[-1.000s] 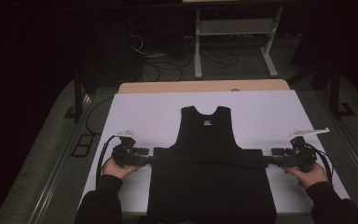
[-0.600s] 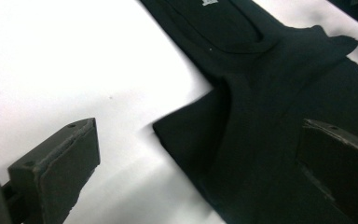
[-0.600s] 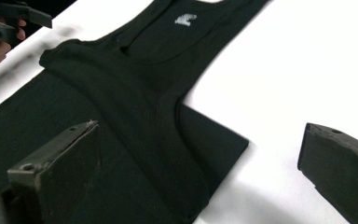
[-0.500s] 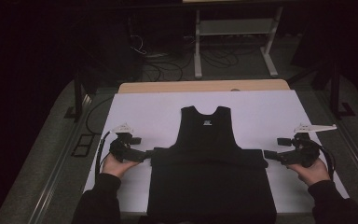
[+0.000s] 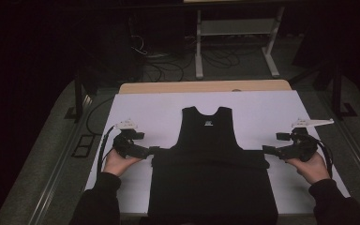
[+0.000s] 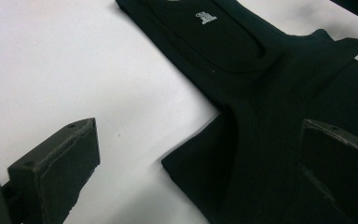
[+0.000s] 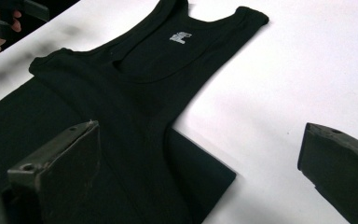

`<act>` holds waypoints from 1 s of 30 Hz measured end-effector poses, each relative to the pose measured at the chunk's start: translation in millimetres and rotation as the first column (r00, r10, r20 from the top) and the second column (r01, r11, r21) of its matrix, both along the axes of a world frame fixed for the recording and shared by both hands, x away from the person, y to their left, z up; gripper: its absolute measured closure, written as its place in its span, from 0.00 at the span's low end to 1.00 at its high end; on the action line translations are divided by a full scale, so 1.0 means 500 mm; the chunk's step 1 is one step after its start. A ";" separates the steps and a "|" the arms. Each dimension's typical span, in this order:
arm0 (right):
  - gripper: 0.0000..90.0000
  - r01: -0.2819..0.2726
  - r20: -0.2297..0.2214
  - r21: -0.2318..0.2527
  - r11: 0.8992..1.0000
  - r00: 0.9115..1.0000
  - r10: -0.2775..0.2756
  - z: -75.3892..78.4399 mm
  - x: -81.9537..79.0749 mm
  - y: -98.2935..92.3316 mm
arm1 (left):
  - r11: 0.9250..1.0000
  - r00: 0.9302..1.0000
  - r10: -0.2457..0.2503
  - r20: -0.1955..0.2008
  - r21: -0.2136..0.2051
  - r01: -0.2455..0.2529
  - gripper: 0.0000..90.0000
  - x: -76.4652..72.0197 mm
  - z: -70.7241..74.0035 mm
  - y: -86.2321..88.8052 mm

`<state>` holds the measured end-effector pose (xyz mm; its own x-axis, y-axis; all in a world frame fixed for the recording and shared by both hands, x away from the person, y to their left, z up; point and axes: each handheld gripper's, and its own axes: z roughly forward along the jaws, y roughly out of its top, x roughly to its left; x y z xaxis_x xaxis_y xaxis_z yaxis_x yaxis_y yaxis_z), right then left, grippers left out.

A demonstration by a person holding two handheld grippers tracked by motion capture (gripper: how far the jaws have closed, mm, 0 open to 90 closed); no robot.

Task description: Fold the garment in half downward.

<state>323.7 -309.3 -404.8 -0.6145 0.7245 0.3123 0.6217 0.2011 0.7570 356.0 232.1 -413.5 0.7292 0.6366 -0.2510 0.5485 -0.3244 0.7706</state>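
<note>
Both grippers freed over a black tank top on the desk
The top (image 5: 209, 159) lay flat mid-desk, its lower part doubled up in a fold; the left gripper (image 5: 152, 150) and right gripper (image 5: 266, 149) had just been opening, jaws wide and empty, hands level at the fold's ends. A careless withdrawal could snag the fold and undo it

Tank top (image 5: 211, 164) on table (image 5: 262, 110) (centred)

Small white printed label inside the neck of the black tank top (image 7: 135, 74), lettering too blurred to read, perhaps a brand mark
</note>
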 end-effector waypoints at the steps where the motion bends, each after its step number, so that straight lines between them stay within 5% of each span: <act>1: 0.00 -0.003 0.001 -0.004 1.000 1.000 0.003 0.000 0.001 0.002 | 1.000 1.000 0.001 0.001 -0.004 -0.001 0.00 0.000 0.000 -0.001; 20: 0.00 -0.026 0.042 -0.021 0.999 0.999 0.027 0.025 0.040 0.038 | 1.000 0.999 0.010 0.038 -0.011 -0.010 0.00 0.005 0.017 -0.007; 30: 0.00 -0.028 0.038 -0.039 0.999 0.999 0.030 0.035 0.086 0.056 | 1.000 0.998 0.005 0.065 -0.010 -0.005 0.00 0.044 0.042 -0.027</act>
<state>366.8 -281.1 -387.3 -0.6464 0.7172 0.2602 0.5857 0.2479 0.7717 378.1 218.5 -392.4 0.7408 0.6383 -0.2091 0.4988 -0.3143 0.8077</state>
